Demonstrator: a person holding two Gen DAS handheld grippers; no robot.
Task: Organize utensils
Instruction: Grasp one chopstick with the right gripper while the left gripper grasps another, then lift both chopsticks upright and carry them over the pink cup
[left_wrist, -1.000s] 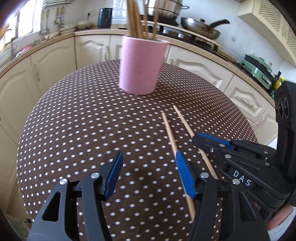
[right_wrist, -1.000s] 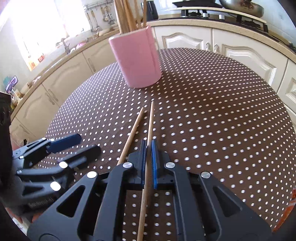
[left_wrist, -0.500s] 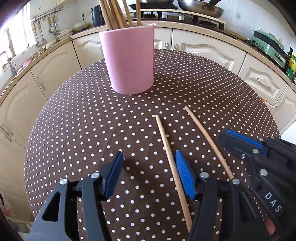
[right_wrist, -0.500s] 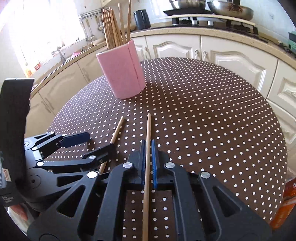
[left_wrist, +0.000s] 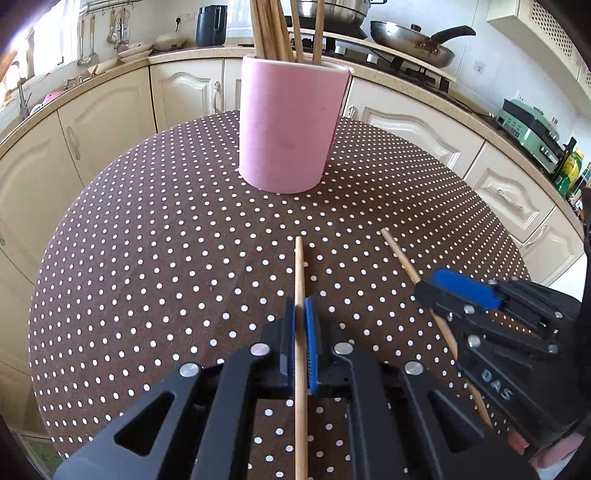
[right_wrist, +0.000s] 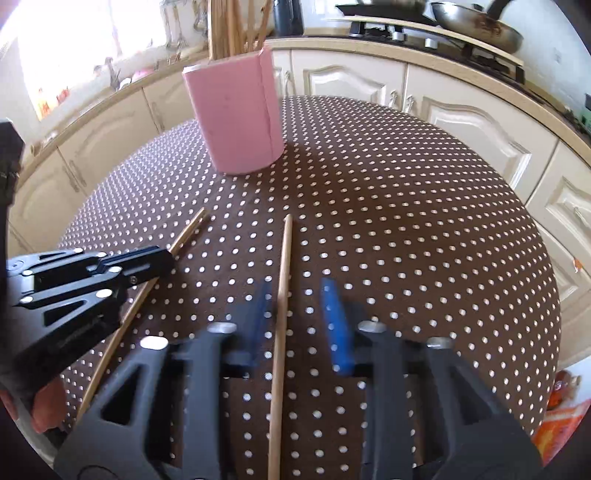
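Two bare wooden chopsticks lying flat on dotted brown cloth, near each other, tips pointing toward holder. One chopstick sitting pinched between blue pads; other chopstick resting loose. Pink cylindrical holder standing upright beyond them, more chopsticks sticking up inside.

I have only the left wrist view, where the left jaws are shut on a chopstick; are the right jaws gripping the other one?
Observer: No. In its own view the right gripper has its jaws open, and they look blurred.
Operator: Where is its chopstick, then?
Observer: The right chopstick runs between the open jaws, close to the left one, with a clear gap to the other.
Operator: Is anything nearby on that side?
Observer: Something orange shows past the table edge.
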